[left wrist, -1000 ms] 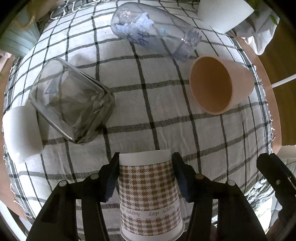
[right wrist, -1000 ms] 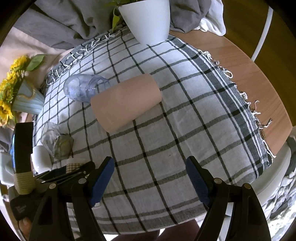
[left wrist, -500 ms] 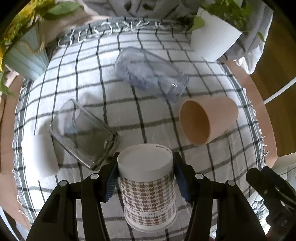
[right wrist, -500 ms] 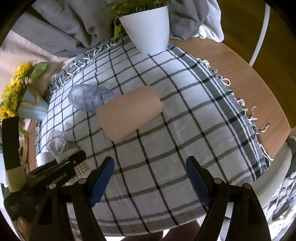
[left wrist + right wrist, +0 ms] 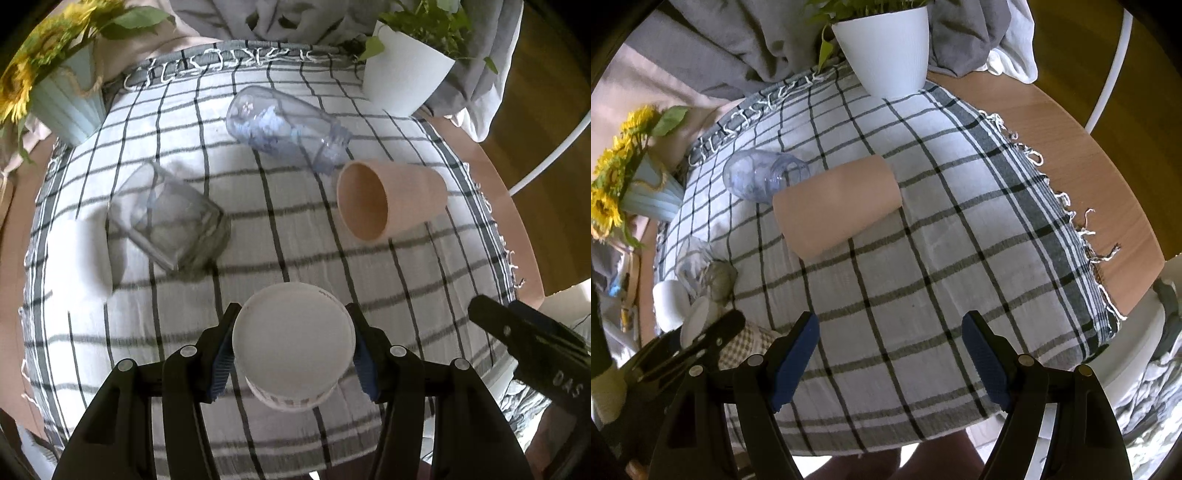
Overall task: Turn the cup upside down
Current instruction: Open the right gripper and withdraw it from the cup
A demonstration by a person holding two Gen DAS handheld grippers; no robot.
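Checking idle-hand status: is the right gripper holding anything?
No; the right gripper is open over bare checked tablecloth, nothing between its fingers.

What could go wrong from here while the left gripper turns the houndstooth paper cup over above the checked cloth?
The left gripper pinches the houndstooth paper cup only by its thin side walls, so it could crush or slip mid-turn. The clear square glass jar lies on its side close ahead on the checked cloth; a wide swing might knock it. The open right gripper hovers nearby and could collide with the left one.
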